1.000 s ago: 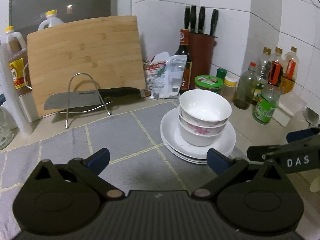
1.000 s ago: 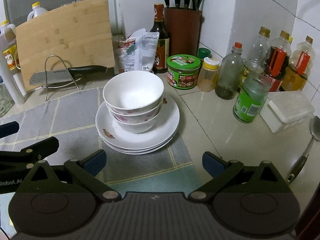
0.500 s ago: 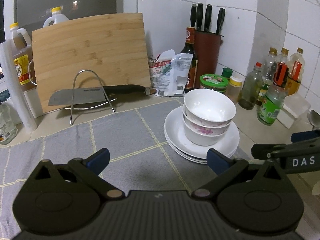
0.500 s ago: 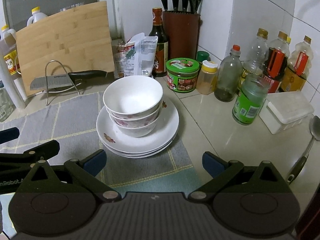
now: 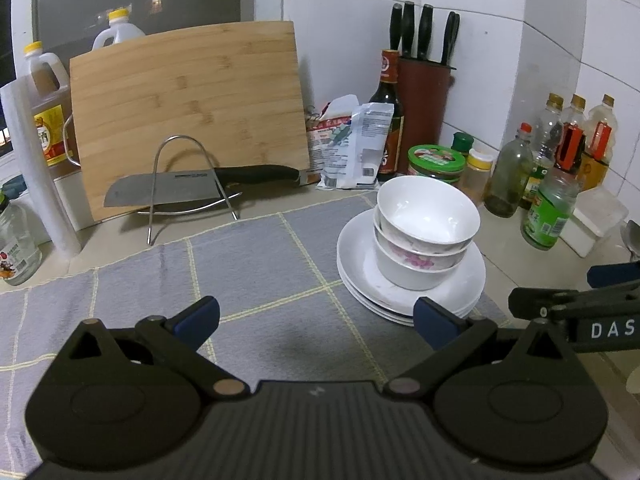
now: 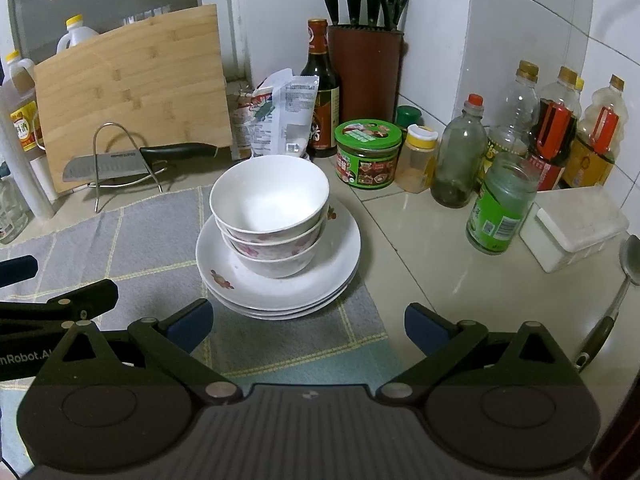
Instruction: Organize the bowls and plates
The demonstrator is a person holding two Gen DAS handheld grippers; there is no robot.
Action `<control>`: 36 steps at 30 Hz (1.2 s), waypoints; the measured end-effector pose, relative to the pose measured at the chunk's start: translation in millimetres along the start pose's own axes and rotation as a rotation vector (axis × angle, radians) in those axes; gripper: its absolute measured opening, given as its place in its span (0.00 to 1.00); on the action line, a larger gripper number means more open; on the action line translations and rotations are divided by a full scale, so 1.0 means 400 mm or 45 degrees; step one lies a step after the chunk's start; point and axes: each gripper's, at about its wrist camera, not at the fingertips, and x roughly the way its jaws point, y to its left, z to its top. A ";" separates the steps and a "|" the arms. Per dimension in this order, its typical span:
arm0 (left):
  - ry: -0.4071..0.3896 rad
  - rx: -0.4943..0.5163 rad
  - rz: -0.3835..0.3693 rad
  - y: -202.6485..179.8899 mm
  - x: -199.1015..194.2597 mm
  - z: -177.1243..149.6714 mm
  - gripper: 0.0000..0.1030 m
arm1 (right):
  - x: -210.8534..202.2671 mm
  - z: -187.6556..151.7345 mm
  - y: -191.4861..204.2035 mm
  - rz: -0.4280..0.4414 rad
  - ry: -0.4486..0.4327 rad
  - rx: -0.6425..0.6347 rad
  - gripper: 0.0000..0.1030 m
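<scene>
A home kitchen is shown; white wall tiles (image 6: 520,8) are seen ahead of the fingers, above a pale counter (image 6: 432,256); a bamboo cutting board (image 5: 188,116) is leaned against the wall beyond the left fingertip, with a cleaver (image 5: 168,190) laid on a wire rack (image 5: 180,184) before it; a knife block (image 6: 364,72) and sauce bottles (image 6: 556,136) are ranged beyond the right fingertip; stacked bowls (image 6: 268,216) on plates (image 6: 280,280) are set on a grey mat (image 5: 240,272) straight ahead.

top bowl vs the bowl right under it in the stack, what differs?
The top bowl sits nested inside the second bowl, so its whole inside shows; the second bowl shows only a rim band. The top bowl's visible surface looks plain white; the second bowl's band carries a pink floral print. Both are white, upright and similar in shape, stacked on the plates.
</scene>
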 end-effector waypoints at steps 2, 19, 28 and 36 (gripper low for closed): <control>0.001 0.003 -0.001 -0.002 0.001 0.002 0.99 | -0.001 0.001 0.001 0.001 -0.001 -0.003 1.00; 0.002 0.008 0.003 -0.007 0.000 0.002 0.99 | -0.003 0.002 0.001 -0.011 -0.001 -0.007 1.00; 0.007 0.007 0.005 -0.009 -0.001 0.002 0.99 | -0.003 0.000 0.001 -0.012 0.002 -0.007 1.00; 0.006 0.008 0.005 -0.008 -0.003 0.002 0.99 | -0.006 -0.001 0.000 -0.012 -0.001 -0.007 1.00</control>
